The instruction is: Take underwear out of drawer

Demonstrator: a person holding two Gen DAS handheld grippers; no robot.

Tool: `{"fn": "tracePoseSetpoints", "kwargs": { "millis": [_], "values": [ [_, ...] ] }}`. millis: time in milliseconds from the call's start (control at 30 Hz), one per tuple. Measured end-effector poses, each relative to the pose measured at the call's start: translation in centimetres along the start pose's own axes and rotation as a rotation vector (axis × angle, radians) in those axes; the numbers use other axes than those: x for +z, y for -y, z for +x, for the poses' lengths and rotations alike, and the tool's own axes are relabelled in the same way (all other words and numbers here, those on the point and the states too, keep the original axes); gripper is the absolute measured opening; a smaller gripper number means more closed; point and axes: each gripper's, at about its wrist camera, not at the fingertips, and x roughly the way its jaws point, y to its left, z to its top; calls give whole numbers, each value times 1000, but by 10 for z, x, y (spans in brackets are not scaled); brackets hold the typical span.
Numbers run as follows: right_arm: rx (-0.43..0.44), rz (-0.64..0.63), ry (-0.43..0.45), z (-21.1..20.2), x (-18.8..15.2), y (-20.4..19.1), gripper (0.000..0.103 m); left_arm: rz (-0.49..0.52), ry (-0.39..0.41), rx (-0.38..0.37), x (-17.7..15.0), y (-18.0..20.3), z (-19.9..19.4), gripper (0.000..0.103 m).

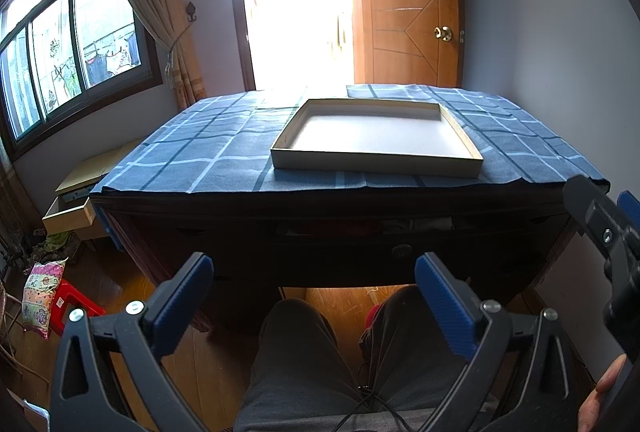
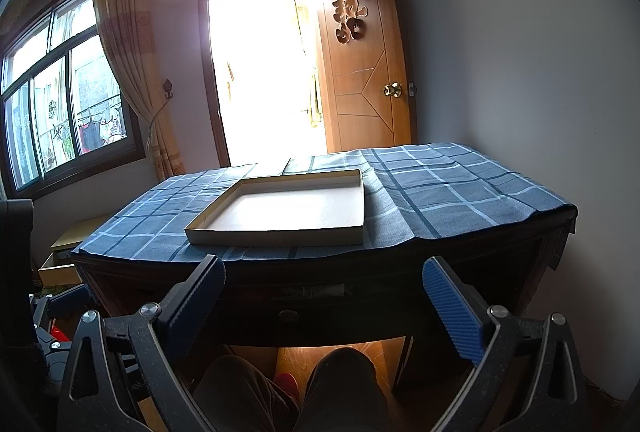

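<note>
A dark wooden desk (image 1: 224,232) carries a blue checked cloth (image 1: 192,147). Its front drawer (image 1: 360,252) has a round knob (image 1: 401,250) and stands slightly ajar. Folded fabric (image 2: 320,290) shows dimly in the gap, too dark to identify. My left gripper (image 1: 314,264) hangs open in front of the drawer, holding nothing. My right gripper (image 2: 324,266) is also open and empty, level with the drawer front; it shows at the right edge (image 1: 600,232) of the left wrist view. Neither gripper touches the desk.
A shallow cardboard tray (image 1: 376,161) lies on the cloth near the front edge. A person's knees in dark trousers (image 1: 296,352) sit under the desk. At the left are a light wooden cabinet with an open drawer (image 1: 68,216), a red stool (image 1: 76,306) and a patterned bag (image 1: 40,292).
</note>
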Motion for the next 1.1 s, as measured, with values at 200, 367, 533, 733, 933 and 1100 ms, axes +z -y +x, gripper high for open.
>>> {"fn": "tracePoseSetpoints", "kwargs": {
  "millis": [200,367,533,733,933,1100],
  "values": [
    [0,0,-1,1,-2,-1,101,1,-3,-1,-4,3,2,103],
    [0,0,-2,1,-1,-1,101,1,-4,0,-4,3,2,103],
    [0,-3,-4,-1,-8,-6,101,-1,-14,-3,-5,4,5,103],
    [-2,-2,-9,0,-14,-7,101,-5,-26,-6,-5,3,10,103],
    [-8,1,-40,14,-17,-3,101,-8,-46,-4,-5,2,24,103],
    [-12,6,-60,23,-19,3,101,-11,-56,-16,-6,-1,37,103]
  ]
}}
